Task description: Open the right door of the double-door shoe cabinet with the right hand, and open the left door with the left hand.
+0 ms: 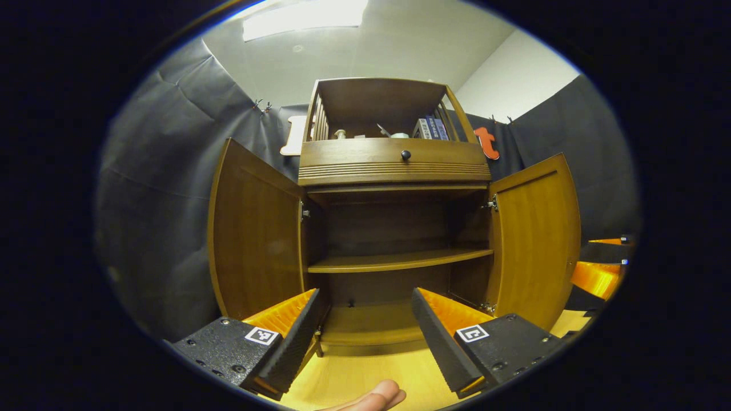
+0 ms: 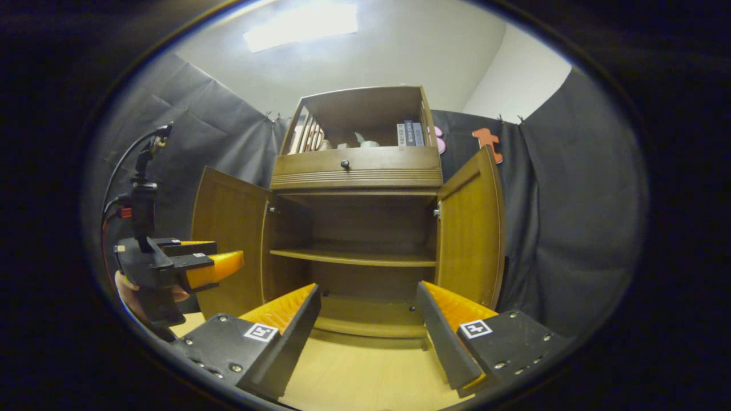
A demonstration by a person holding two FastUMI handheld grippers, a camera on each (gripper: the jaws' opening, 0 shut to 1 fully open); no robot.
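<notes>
Left gripper view: the shoe cabinet [image 1: 394, 228] was dark glossy wood with a ribbed drawer front and a round knob [image 1: 405, 154]. The left door [image 1: 254, 240] and right door [image 1: 537, 240] both stood swung wide, baring a flat shelf [image 1: 400, 261]. The left gripper [image 1: 365, 308] had its ridged fingers spread apart, holding nothing, short of the cabinet's base.

Right gripper view: the right gripper [image 2: 368, 305] was likewise parted and empty, facing the open interior, well clear of both doors. The left gripper appeared at the far left, near the left door's edge.
</notes>
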